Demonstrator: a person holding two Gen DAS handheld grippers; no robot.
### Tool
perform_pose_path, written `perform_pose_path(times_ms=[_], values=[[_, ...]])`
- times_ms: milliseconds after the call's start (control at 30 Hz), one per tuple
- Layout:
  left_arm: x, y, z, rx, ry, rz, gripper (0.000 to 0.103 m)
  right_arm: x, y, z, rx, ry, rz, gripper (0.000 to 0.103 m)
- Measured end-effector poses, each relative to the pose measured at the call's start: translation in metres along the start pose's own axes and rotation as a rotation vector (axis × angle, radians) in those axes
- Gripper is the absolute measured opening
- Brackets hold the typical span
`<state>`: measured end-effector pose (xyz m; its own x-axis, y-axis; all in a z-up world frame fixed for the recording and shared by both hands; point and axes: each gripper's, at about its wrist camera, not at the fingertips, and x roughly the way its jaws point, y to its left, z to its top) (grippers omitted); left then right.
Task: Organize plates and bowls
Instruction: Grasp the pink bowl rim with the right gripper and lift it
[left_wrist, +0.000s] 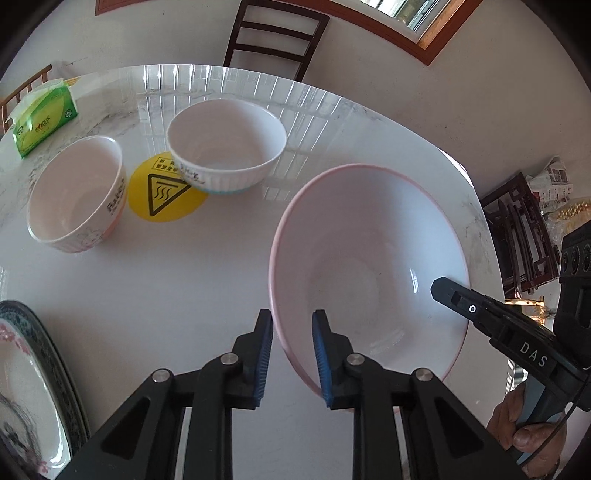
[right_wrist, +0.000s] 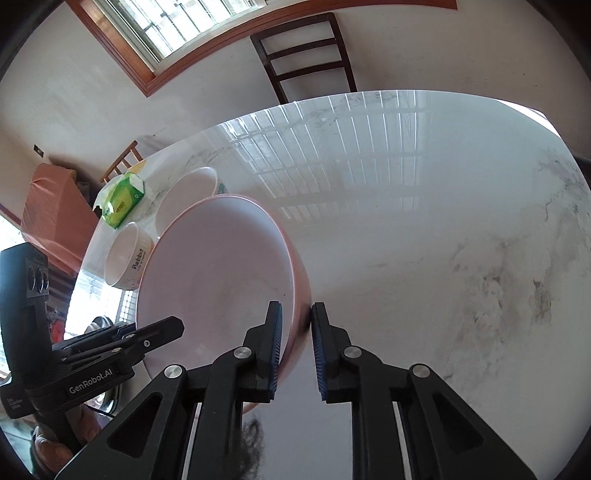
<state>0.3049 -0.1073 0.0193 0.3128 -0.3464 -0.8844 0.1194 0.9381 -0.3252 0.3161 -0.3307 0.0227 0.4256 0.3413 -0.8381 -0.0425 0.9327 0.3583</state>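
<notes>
We see a glossy white marble table (left_wrist: 184, 280) with grey veins, and the bars of a window (right_wrist: 177, 18) with a brown wooden frame are mirrored on its shine. A large shallow bowl with a pink rim (left_wrist: 369, 266) is tilted above this table, held from two sides. The left gripper (left_wrist: 292, 354) has its blue pads narrow on the rim at about 7 o'clock of the bowl; the right gripper (right_wrist: 297, 347) clamps the opposite wall, narrow also.

At 10 o'clock from the big bowl stands a white ribbed bowl with a blue foot (left_wrist: 225, 147), partly over a round yellow sticker with a heat warning sign (left_wrist: 166, 195). At 9 o'clock of it, just beside the sticker, stands a white bowl with a pink base and black letters (left_wrist: 77, 195). A green pack of tissues (left_wrist: 44, 114) lies at the far left edge. A patterned plate with a dark border (left_wrist: 33, 384) shows at 8 o'clock, only in part.

Behind the table a dark wooden chair (left_wrist: 273, 37) stands against the pale wall (left_wrist: 480, 103). A hand (left_wrist: 524, 428) holds the right handle.
</notes>
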Motion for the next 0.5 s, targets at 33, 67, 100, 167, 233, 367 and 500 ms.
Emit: perform_pose_path(times_ms=[33,67,100,167,233,367,500], values=[[-0.01,0.006,-0.01,-0.003,-0.005,-0.003,0.022,-0.003,0.008,-0.008,-0.008,0.007,0.009,0.016],[-0.018,0.01,-0.018,0.0,-0.009,0.001,0.022,-0.006,0.014,-0.017,-0.011,0.012,0.018,0.016],[-0.027,0.015,-0.026,0.003,-0.013,0.008,0.022,-0.008,0.021,-0.026,-0.014,0.018,0.028,0.016],[-0.042,0.026,-0.043,0.004,-0.019,0.017,0.022,-0.01,0.036,-0.043,-0.032,0.032,0.04,0.016],[-0.053,0.035,-0.059,0.002,-0.019,0.027,0.022,-0.011,0.05,-0.06,-0.04,0.045,0.053,0.016],[-0.068,0.056,-0.088,0.0,-0.018,0.047,0.022,-0.009,0.075,-0.088,-0.063,0.069,0.067,0.017],[-0.076,0.075,-0.109,-0.019,-0.011,0.058,0.022,0.0,0.096,-0.108,-0.085,0.095,0.063,0.017]])
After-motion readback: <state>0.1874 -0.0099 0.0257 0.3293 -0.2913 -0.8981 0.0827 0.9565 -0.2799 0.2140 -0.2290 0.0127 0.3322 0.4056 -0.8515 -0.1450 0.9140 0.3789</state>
